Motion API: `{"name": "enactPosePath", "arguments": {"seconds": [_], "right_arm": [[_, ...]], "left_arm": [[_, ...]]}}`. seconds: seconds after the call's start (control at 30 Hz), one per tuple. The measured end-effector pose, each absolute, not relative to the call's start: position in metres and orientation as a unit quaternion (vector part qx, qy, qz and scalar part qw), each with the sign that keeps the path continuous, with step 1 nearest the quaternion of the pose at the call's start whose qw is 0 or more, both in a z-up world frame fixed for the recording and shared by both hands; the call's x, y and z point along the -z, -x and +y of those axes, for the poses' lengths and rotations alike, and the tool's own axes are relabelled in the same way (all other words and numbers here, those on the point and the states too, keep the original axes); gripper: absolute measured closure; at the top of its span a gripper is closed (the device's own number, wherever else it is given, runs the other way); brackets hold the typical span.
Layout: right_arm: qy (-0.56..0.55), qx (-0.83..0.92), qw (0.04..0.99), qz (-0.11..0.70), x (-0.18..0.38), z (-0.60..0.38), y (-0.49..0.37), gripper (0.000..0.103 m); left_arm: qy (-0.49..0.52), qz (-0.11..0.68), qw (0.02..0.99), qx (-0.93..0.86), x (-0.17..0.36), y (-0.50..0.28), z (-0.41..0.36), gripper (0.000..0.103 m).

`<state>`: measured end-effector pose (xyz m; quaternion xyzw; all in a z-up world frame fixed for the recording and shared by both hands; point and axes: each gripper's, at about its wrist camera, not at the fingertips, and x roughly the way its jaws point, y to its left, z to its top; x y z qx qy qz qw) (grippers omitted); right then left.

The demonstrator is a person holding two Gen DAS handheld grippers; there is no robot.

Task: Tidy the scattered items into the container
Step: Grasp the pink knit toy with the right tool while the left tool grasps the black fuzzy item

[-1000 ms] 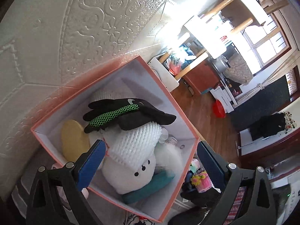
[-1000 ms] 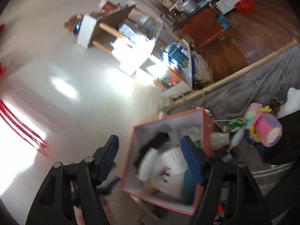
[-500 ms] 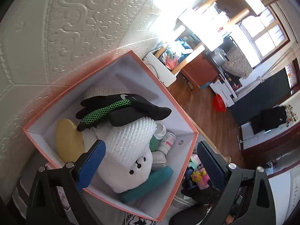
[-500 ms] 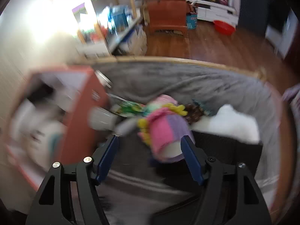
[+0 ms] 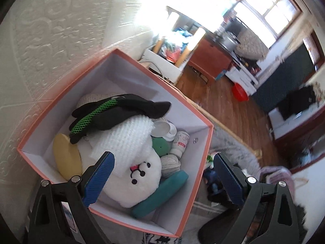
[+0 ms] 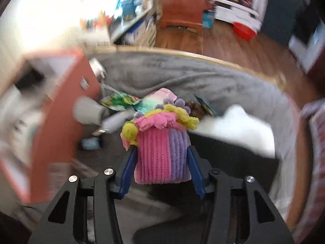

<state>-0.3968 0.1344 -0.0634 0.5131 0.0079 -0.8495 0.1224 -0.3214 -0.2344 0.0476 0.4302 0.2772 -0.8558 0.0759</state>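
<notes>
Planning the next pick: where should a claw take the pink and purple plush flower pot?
Grip the plush pot across its ribbed body, below the flower ruff, coming from its base end. Its flat sides fit between the right claw, whose jaws are closing around it.

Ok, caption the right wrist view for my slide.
Right gripper fingers closing around a pink-and-purple plush toy beside the orange box.

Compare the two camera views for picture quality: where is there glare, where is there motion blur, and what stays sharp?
Left wrist view: strong window glare washes out the upper middle; the pink box and white plush toy are sharp; fisheye bends the edges. Right wrist view: motion blur smears the box and grey blanket; only the knitted flower pot, between the closing jaws of the right gripper, is fairly clear.
</notes>
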Motion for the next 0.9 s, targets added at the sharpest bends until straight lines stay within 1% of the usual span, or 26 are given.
{"name": "enactPosePath", "arguments": {"seconds": [0.03, 0.1, 0.13, 0.2, 0.27, 0.33, 0.4, 0.47, 0.57, 0.67, 0.77, 0.8, 0.83, 0.87, 0.9], "right_arm": [[-0.503, 0.853, 0.131, -0.034, 0.055, 0.150, 0.383, 0.055], [-0.473, 0.856, 0.148, -0.147, 0.038, 0.190, 0.349, 0.055], [-0.449, 0.853, 0.155, -0.219, 0.031, 0.218, 0.326, 0.055], [-0.409, 0.841, 0.165, -0.313, 0.026, 0.257, 0.293, 0.055], [-0.358, 0.827, 0.172, -0.398, 0.027, 0.301, 0.256, 0.055], [-0.324, 0.823, 0.167, -0.435, 0.031, 0.330, 0.229, 0.055], [-0.299, 0.817, 0.149, -0.469, 0.040, 0.360, 0.208, 0.055], [-0.278, 0.800, 0.144, -0.512, 0.051, 0.384, 0.203, 0.055], [-0.259, 0.796, 0.144, -0.527, 0.055, 0.403, 0.208, 0.055], [-0.247, 0.789, 0.158, -0.541, 0.057, 0.413, 0.212, 0.055], [-0.247, 0.777, 0.164, -0.555, 0.065, 0.419, 0.215, 0.055], [-0.249, 0.774, 0.165, -0.558, 0.069, 0.419, 0.214, 0.055], [-0.252, 0.772, 0.164, -0.560, 0.073, 0.420, 0.214, 0.055], [-0.254, 0.769, 0.163, -0.563, 0.076, 0.421, 0.214, 0.055], [-0.254, 0.768, 0.166, -0.565, 0.077, 0.421, 0.215, 0.055]], "left_arm": [[-0.432, 0.265, 0.071, 0.859, -0.048, 0.322, -0.227, 0.005], [-0.434, 0.225, 0.050, 0.871, -0.051, 0.324, -0.202, 0.005], [-0.434, 0.200, 0.039, 0.877, -0.053, 0.326, -0.189, 0.005], [-0.433, 0.112, 0.003, 0.895, -0.056, 0.327, -0.146, 0.005], [-0.435, 0.016, -0.022, 0.900, -0.047, 0.324, -0.095, 0.005], [-0.449, -0.044, -0.053, 0.891, -0.030, 0.323, -0.050, 0.005], [-0.478, -0.103, -0.094, 0.867, -0.001, 0.324, 0.003, 0.005], [-0.481, -0.169, -0.112, 0.853, 0.025, 0.323, 0.052, 0.005], [-0.439, -0.264, -0.120, 0.850, 0.052, 0.324, 0.112, 0.005], [-0.398, -0.354, -0.114, 0.839, 0.084, 0.341, 0.164, 0.005], [-0.413, -0.380, -0.113, 0.820, 0.110, 0.374, 0.190, 0.005], [-0.429, -0.367, -0.131, 0.815, 0.114, 0.382, 0.193, 0.009], [-0.459, -0.334, -0.170, 0.806, 0.116, 0.389, 0.194, 0.054], [-0.513, -0.284, -0.200, 0.784, 0.118, 0.398, 0.190, 0.077], [-0.533, -0.264, -0.193, 0.780, 0.113, 0.402, 0.186, 0.082]]}}
